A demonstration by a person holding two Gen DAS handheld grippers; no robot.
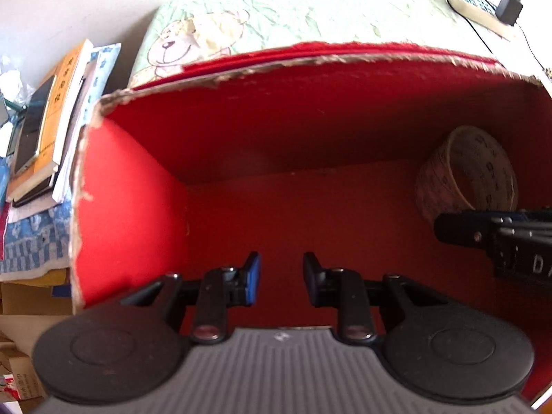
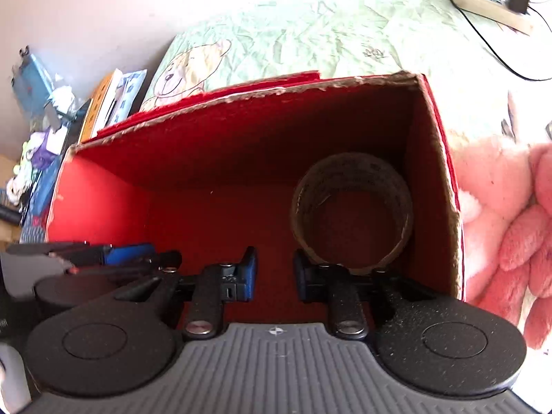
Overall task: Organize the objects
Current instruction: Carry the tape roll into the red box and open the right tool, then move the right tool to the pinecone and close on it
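1. Left wrist view: the left tool hangs inside the red box, its fingers parted with only the box floor between them, holding nothing. A roll of tape lies tilted in the box's far right corner. The right tool reaches in from the right, its tip just below the roll. A stack of books lies left of the box; a power strip sits on the bear-print sheet.
2. Right wrist view: the right tool is partly open and empty, just in front of the roll of tape, which rests on the box floor against the right wall. A pink plush toy lies outside the red box, to the right.
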